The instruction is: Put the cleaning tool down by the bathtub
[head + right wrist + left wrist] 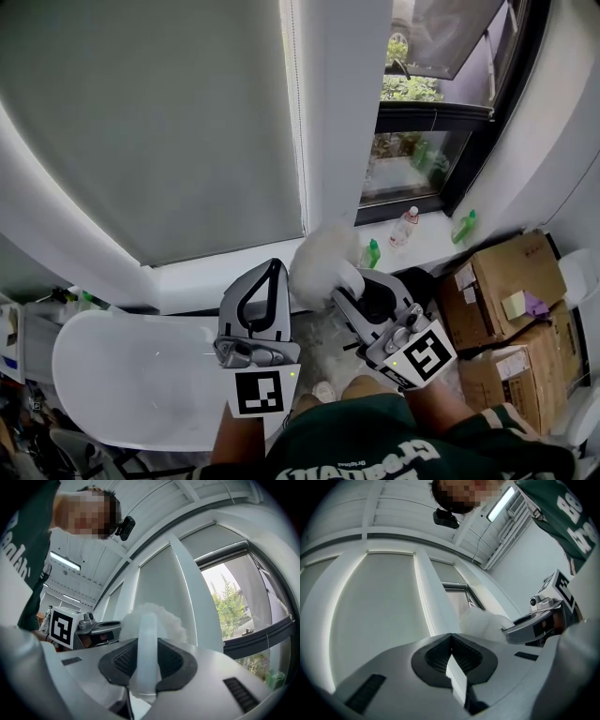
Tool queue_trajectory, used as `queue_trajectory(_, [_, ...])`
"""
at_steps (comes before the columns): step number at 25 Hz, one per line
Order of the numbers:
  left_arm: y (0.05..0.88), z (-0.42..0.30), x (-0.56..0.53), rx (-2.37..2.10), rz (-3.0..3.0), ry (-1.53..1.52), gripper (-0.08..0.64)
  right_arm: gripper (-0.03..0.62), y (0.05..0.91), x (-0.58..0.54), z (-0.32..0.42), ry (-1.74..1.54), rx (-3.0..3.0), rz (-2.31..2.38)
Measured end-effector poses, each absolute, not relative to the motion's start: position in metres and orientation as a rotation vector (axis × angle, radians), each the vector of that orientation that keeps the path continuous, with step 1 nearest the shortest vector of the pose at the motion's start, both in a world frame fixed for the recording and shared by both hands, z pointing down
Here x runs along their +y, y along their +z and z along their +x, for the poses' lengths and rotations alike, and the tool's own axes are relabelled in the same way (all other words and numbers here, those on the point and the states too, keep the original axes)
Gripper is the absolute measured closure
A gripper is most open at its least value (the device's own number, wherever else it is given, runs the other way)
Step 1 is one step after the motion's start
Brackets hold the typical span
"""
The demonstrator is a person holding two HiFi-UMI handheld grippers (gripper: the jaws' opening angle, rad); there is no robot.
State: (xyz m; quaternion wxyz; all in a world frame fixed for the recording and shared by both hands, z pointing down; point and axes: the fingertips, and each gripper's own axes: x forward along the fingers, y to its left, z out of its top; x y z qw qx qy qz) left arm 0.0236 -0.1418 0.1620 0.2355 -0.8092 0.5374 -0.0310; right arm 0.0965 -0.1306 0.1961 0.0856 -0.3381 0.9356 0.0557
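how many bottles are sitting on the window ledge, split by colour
green bottles: 2
clear bottle with a red cap: 1
total: 3

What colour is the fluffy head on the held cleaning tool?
The fluffy head is white; the right gripper view shows it best.

Bathtub (112, 366): plain white. Cleaning tool (323, 262), right of the bathtub: fluffy white head, translucent white handle. Cardboard boxes (506, 281), farther right of the bathtub: brown.
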Motion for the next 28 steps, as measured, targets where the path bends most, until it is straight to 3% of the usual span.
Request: queue_trajectory(28, [0.15, 0.025, -0.155, 1.722, -2.062, -0.056, 0.554, 0.499, 0.178, -0.152, 0.11, 0.221, 2.809, -0.738])
